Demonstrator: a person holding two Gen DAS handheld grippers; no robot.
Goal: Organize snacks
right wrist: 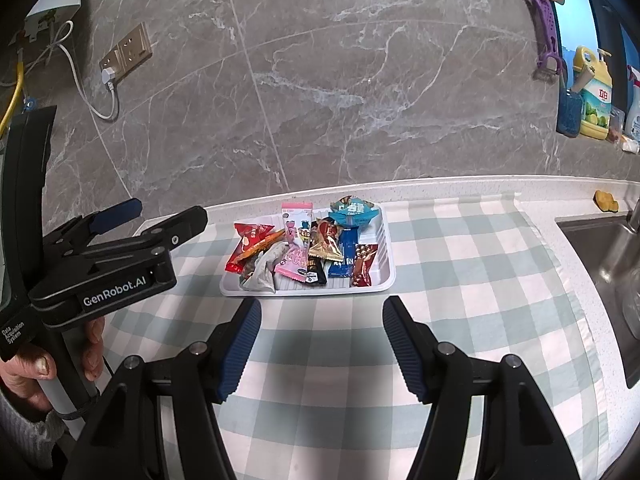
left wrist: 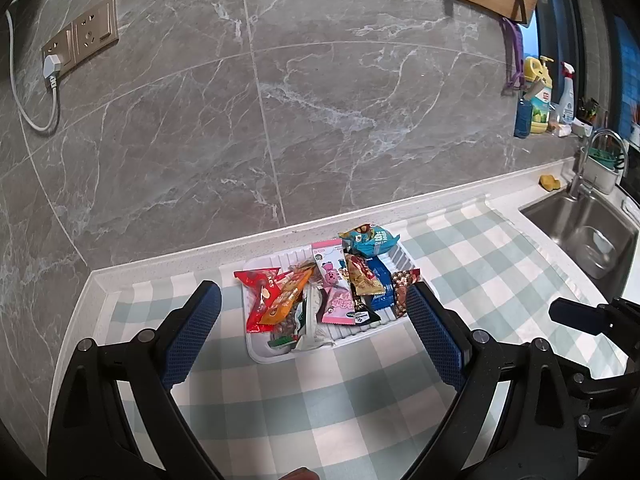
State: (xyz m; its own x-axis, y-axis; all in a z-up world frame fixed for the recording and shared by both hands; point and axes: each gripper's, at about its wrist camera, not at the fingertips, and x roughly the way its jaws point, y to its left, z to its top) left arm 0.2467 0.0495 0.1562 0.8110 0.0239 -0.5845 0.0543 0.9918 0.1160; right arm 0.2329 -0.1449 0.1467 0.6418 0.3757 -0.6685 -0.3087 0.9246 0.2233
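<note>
A shallow white rectangular plastic tray (right wrist: 386, 276) lies on the green-and-white checked cloth (right wrist: 460, 280) with its long axis roughly parallel to the grey marble-patterned wall (right wrist: 320, 80), close to the back edge of the speckled white countertop (right wrist: 440, 186). The packets inside mostly point from front to back: a red wrapper (right wrist: 244, 246) and an orange stick pack (right wrist: 260, 245) at the left end, a crumpled white wrapper (right wrist: 262, 270), a pink cartoon sachet (right wrist: 295, 240), a gold foil packet (right wrist: 325, 244), a dark blue bar (right wrist: 347, 252), a brown dotted bar (right wrist: 363, 265) at the right end, and a light blue pouch (right wrist: 354, 212) across the far corner.

Bare cloth lies in front of the tray and on both sides. The steel sink (left wrist: 588, 236) sits well apart to the right.

The left gripper (left wrist: 314, 328) is spread wide, empty, above the cloth before the tray. The right gripper (right wrist: 322, 342) is likewise wide and empty.
</note>
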